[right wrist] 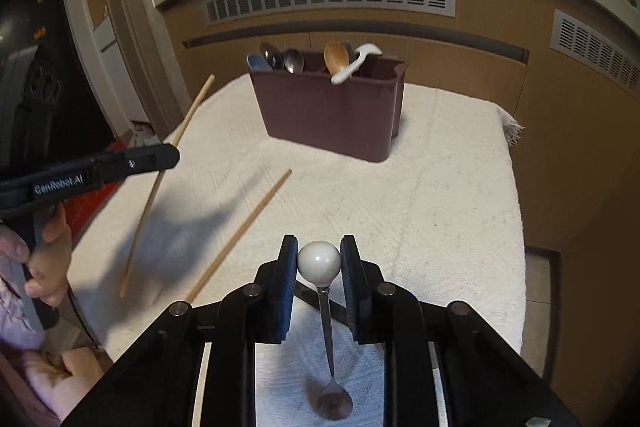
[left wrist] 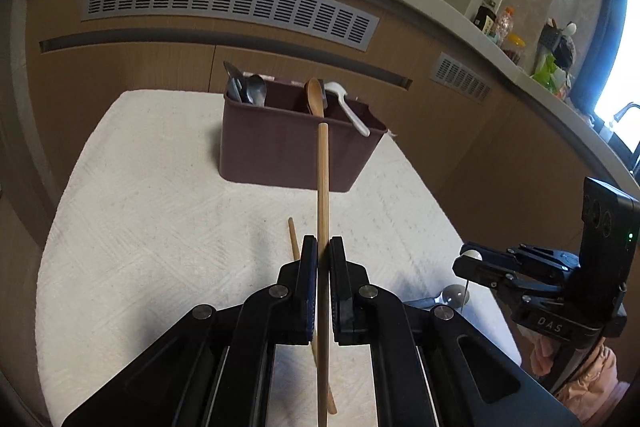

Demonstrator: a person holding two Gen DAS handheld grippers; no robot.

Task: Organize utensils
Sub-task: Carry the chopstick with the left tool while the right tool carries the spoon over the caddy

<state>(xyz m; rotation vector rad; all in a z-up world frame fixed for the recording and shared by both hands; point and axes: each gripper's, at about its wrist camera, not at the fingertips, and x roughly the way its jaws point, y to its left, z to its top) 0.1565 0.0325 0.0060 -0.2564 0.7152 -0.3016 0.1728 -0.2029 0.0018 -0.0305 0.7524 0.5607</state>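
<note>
We see the left gripper (left wrist: 323, 247) clamped tight on a wooden chopstick (left wrist: 322, 187) pointing toward twelve o'clock at the brown caddy (left wrist: 296, 151); the right gripper (right wrist: 319, 259) pinches a spoon's white ball end (right wrist: 319, 261), bowl hanging at six o'clock; a second chopstick (right wrist: 244, 231) lies on the white cloth (right wrist: 440, 207)

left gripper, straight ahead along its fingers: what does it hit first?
Probably the brown caddy, near its middle divider. The left gripper points down at it over bare cloth; its chopstick would arrive first. Depth uncertain.
</note>
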